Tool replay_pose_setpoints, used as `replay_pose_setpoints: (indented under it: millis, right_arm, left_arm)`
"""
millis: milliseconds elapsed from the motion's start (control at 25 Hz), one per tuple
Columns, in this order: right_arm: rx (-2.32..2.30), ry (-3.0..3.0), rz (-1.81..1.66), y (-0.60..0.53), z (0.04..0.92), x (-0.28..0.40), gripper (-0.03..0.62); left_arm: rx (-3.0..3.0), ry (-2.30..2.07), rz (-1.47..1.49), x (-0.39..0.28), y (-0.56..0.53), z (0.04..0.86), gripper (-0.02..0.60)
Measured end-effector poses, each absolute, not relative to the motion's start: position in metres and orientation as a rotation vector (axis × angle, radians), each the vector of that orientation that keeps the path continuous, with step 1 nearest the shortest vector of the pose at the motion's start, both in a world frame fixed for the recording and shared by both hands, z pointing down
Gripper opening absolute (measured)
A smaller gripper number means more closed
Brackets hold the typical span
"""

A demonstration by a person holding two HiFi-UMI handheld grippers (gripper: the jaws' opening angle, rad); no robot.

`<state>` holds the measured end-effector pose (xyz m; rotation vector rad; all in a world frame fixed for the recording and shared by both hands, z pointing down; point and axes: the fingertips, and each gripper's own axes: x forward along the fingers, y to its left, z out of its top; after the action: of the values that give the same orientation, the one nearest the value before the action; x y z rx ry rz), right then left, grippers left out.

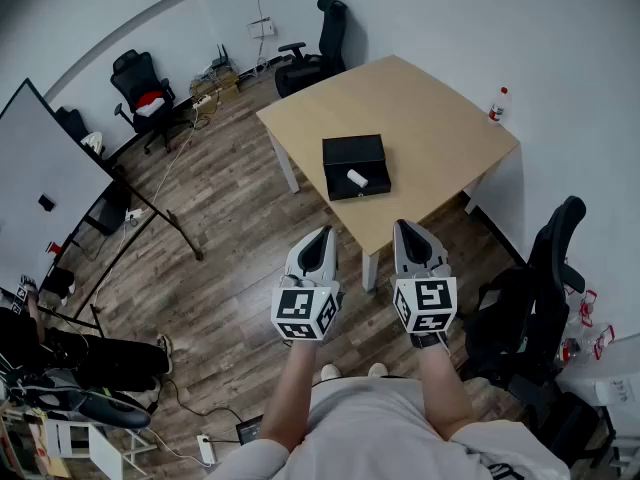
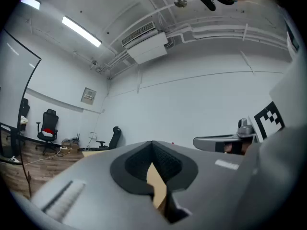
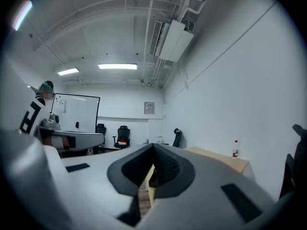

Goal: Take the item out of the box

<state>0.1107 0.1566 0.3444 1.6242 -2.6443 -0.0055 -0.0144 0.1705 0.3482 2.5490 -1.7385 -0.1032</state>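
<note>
I have two grippers up, one in each hand, both held level and side by side. They sit short of the near edge of the surface (image 1: 425, 103) and are not touching it.

The left gripper (image 1: 320, 236) has its fingers closed together, tips meeting. Through the hollow behind them I see only a sliver of the tan top, with nothing held. The right gripper (image 1: 405, 228) is the same, with its fingers shut tip to tip and nothing between them. Each carries one marker cube at the back, so I count two cubes.

There is one open black box (image 1: 350, 152) on the surface, toward the near side and roughly midway along it. It is well ahead of both grippers. Inside it lies one small white cylindrical item (image 1: 357, 178), on its side in the half of the box nearer to me. Neither gripper is touching the box or the item.

One clear bottle with a red cap (image 1: 497, 105) stands upright at the far right corner of the surface, well apart from the box.

Around the room I count three black office chairs: one (image 1: 140, 83) at the far left with something red on its seat, one (image 1: 325, 30) by the far wall, and one (image 1: 555, 258) just right of the surface. I cannot resolve the dark bulk beside that last chair. One whiteboard (image 1: 40, 163) stands at the left on the wooden floor (image 1: 230, 218).
</note>
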Motion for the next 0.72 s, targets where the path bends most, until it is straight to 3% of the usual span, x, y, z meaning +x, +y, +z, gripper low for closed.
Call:
replay_pose_setpoints:
  millis: [720]
  right_arm:
    - [1.571, -2.701, 0.08, 0.157, 0.375, 0.14, 0.012]
  left_arm:
    - [2.508, -1.775, -0.114, 0.019, 0.172, 0.369, 0.006]
